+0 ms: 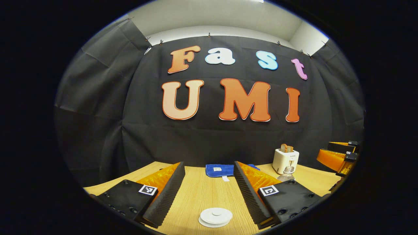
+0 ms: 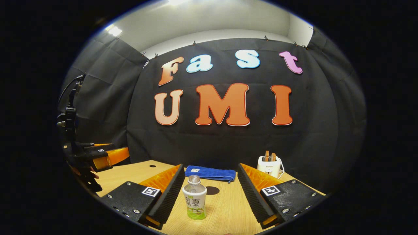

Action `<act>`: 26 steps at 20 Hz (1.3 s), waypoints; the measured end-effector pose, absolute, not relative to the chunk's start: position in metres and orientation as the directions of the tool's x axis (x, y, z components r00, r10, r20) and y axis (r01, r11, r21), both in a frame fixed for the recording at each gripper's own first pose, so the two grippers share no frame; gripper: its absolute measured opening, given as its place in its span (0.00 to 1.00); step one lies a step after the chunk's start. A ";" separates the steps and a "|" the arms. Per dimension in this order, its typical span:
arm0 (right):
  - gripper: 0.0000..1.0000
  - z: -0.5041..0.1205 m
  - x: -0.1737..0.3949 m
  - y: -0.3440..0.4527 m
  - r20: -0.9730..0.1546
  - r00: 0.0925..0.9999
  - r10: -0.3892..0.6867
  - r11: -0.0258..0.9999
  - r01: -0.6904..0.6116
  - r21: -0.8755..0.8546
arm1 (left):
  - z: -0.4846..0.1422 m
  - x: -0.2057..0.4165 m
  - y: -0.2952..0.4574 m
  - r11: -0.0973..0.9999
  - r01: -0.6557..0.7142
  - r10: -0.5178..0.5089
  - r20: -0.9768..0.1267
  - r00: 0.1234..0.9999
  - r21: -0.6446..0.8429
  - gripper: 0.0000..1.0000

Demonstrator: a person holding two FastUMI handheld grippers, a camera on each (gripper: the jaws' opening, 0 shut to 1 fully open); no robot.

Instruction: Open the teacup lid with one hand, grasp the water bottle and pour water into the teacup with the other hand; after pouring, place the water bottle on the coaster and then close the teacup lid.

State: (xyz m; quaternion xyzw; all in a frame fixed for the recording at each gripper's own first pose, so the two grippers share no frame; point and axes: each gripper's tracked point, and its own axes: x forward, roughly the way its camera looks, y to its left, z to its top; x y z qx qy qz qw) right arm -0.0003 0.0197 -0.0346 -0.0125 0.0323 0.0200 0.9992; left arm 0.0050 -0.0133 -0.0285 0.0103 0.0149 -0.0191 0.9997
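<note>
Water bottle uncapped, green liquid at bottom.

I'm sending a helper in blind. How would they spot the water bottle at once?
On the wooden table, in front of the folded blue towel, stands the water bottle, upright between the right gripper's open fingers. It alone is clear plastic, uncapped, with a label.

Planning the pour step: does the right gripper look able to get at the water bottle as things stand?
Probably yes. The water bottle stands upright and uncapped on the table, between the open fingers of the right gripper, with nothing in front of it; the blue cloth lies well behind.
</note>
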 end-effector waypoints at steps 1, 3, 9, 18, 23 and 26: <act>0.97 -0.038 0.000 0.021 -0.072 0.996 0.045 0.999 -0.047 -0.017 | -0.032 0.005 -0.014 0.999 0.043 -0.042 -0.036 0.998 0.018 0.99; 0.97 -0.043 0.001 0.022 -0.082 0.995 0.053 0.998 -0.054 -0.009 | -0.043 0.007 -0.013 0.999 0.040 -0.038 -0.056 0.998 0.031 0.98; 0.97 -0.065 0.004 0.028 -0.116 0.990 0.082 0.997 -0.082 0.000 | -0.075 0.011 -0.017 0.998 0.057 -0.054 -0.106 0.993 0.028 0.98; 0.97 -0.109 0.013 0.039 -0.198 0.973 0.115 0.993 -0.120 -0.010 | -0.118 0.014 -0.023 0.994 0.081 -0.068 -0.167 0.984 0.069 0.98; 0.97 -0.130 0.021 0.044 -0.240 0.963 0.125 0.991 -0.130 -0.007 | -0.145 0.017 -0.024 0.994 0.097 -0.083 -0.222 0.971 0.052 0.98; 0.97 -0.143 0.026 0.046 -0.266 0.955 0.130 0.991 -0.136 -0.003 | -0.164 0.019 -0.025 0.992 0.108 -0.089 -0.260 0.961 0.058 0.96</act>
